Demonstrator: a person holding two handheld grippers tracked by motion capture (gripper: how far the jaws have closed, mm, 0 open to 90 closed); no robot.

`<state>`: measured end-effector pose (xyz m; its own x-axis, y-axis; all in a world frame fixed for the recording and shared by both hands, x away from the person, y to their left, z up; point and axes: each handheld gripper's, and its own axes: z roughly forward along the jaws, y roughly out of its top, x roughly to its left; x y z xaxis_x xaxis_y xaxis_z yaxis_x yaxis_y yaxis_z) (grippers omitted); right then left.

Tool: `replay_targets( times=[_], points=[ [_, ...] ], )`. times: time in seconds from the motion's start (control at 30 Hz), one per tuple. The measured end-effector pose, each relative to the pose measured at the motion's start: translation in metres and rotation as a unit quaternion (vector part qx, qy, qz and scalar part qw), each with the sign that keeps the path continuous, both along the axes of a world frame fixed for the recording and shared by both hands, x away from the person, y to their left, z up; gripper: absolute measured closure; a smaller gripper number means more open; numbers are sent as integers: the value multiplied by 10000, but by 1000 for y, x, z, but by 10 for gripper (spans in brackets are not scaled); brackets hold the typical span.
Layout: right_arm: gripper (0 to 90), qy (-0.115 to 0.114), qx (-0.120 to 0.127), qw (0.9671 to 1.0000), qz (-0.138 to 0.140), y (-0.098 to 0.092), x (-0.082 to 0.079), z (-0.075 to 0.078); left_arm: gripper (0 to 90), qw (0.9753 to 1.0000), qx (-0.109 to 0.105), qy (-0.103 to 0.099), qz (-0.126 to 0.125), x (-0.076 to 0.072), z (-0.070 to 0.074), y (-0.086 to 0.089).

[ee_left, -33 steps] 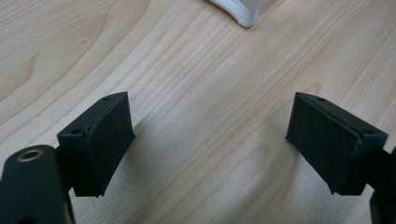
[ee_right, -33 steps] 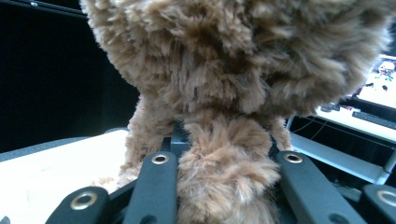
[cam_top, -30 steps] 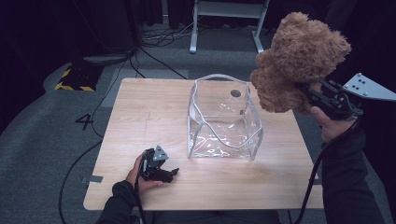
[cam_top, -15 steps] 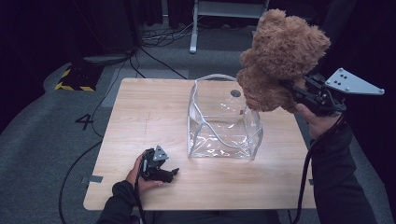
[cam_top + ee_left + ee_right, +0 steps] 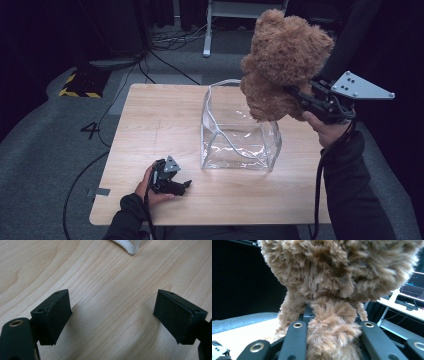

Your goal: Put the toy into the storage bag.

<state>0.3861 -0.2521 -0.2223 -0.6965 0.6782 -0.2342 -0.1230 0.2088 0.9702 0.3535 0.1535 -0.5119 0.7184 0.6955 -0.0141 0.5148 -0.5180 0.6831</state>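
Right gripper (image 5: 296, 98) is clamped on the brown teddy bear (image 5: 282, 62), which I've got up in the air, clear of the table (image 5: 150, 120). From the high view the bear hangs over the far right corner of the clear plastic container (image 5: 239, 131), its lower end level with or just above the rim; can't tell whether fur touches the rim. The bear sits upright-ish, bulk above the gripper, tilted a bit toward the container. In the right gripper view a tuft of the bear (image 5: 332, 330) is pinched between the two black jaws, fur bulging out on both sides, and the rest of the body rises above that. The grey three-cornered plate (image 5: 361, 87) on that gripper points right, away from the table. The container stands upright on the table, roughly centre-right, open top, walls slightly crumpled. Left gripper (image 5: 183, 186) is low at the near-left part of the table, held in my left hand (image 5: 150, 186), pointing right, well short of the container's near left corner. Left gripper view: jaws spread wide, nothing between them, only bare wood grain below, pads (image 5: 56, 315) angled down at the tabletop. A white corner of the container (image 5: 130, 248) shows at the top edge there.
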Motion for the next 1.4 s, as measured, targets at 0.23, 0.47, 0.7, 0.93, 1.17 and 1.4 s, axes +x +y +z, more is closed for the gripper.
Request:
replay_targets(
  times=[0.23, 0.47, 0.7, 0.93, 1.17, 1.4],
  points=[
    [713, 11, -47, 10000, 72, 14, 0, 2, 145, 10000, -5, -5, 2, 0, 0, 0],
    [712, -8, -164, 9997, 205, 33, -2, 3, 145, 10000, -4, -3, 0, 0, 0, 0],
    [712, 59, -269, 9992, 288, 49, -2, 0, 145, 10000, -4, -1, 3, 0, 0, 0],
    [712, 142, -301, 9985, 424, 66, -3, -5, 145, 10000, -1, 0, 0, 0, 0, 0],
    [711, 192, -350, 9980, 483, 76, -4, -8, 144, 10000, 0, -2, 0, 0, 0, 0],
    [710, 340, -316, 9977, 502, 78, 2, -20, 145, 10000, 2, -1, -2, 0, 0, 0]
  ],
)
